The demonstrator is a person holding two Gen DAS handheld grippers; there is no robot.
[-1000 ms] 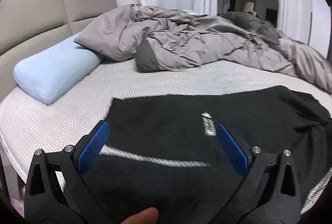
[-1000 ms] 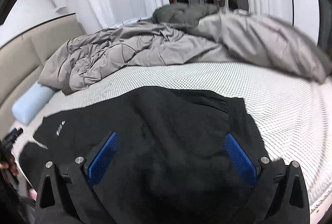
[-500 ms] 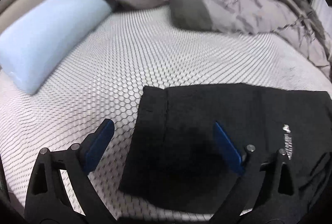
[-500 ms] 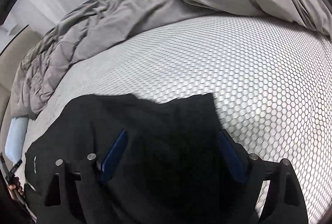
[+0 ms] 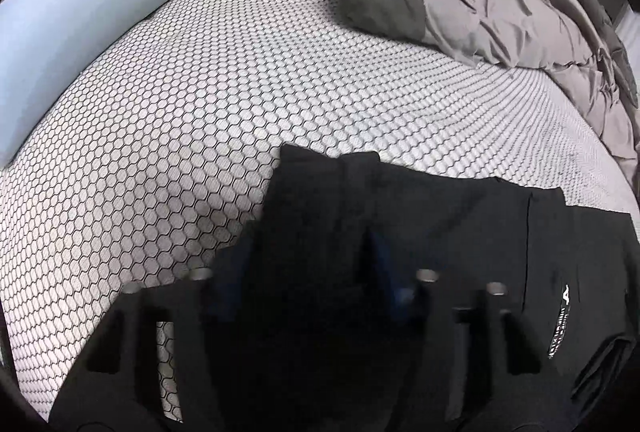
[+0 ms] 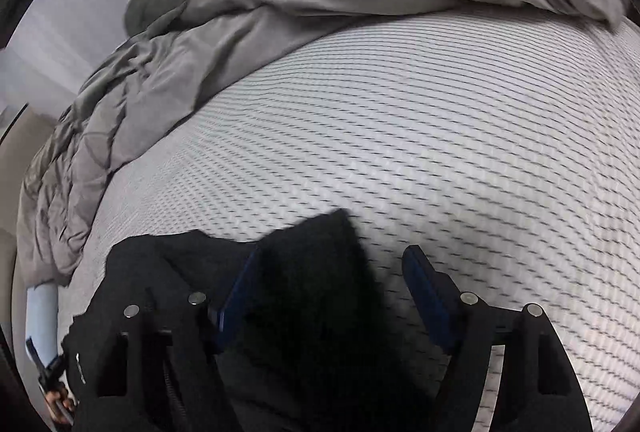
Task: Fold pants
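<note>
Both grippers have been brought down from above the black pants (image 5: 460, 232) to their far edge on the honeycomb mattress (image 5: 200, 112). Left gripper (image 5: 308, 264) jaws are closing around a hem corner; right gripper (image 6: 332, 284) jaws are closing too, one corner between them, not yet pinched.

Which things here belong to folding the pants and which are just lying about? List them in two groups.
Part of the job:
- black pants
- left gripper, jaws closing around a pants corner
- right gripper, jaws closing over the other corner

Just lying about:
- grey duvet
- light blue pillow
- mattress, only the work surface
</note>
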